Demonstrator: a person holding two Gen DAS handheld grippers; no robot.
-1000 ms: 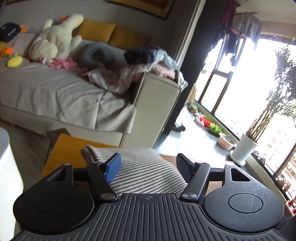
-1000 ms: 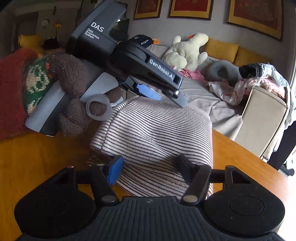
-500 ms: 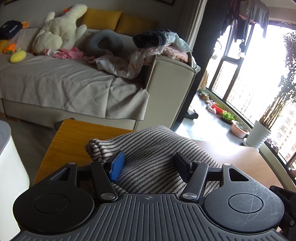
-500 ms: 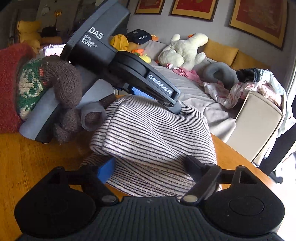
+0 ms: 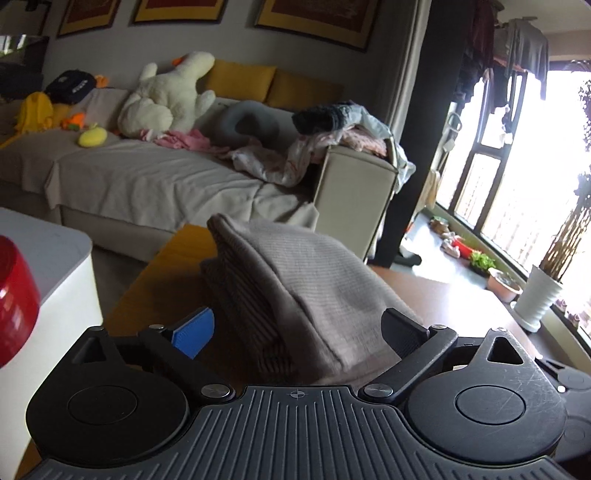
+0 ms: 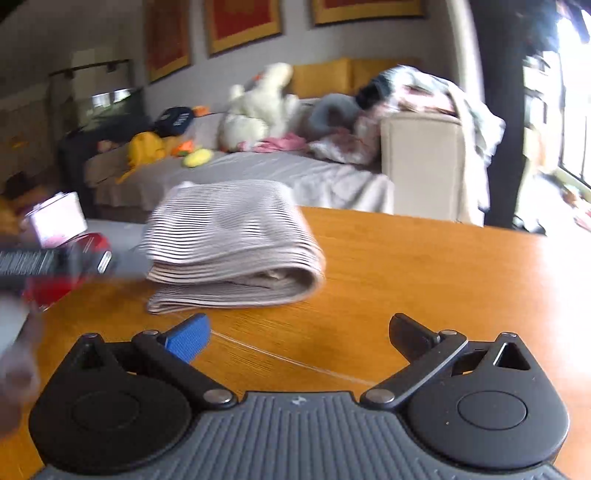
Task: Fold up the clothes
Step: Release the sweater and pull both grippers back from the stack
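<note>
Striped garment [image 6: 232, 240] folded on table [image 6: 424, 273], tongs [image 6: 299, 332] spread

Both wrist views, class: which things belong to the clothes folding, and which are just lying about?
Belongs to the job:
striped garment, folded
wooden table
left gripper
right gripper

Just lying about:
plush toy
sofa
clothes heap
red container
plant pot

Ribbed knit garment [image 6: 229, 236] (glossy wood table [image 6: 424, 273]).

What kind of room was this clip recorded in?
Most likely a home living room: a covered sofa with a plush toy, framed pictures above, and a wooden table holding the folded striped garment.
</note>
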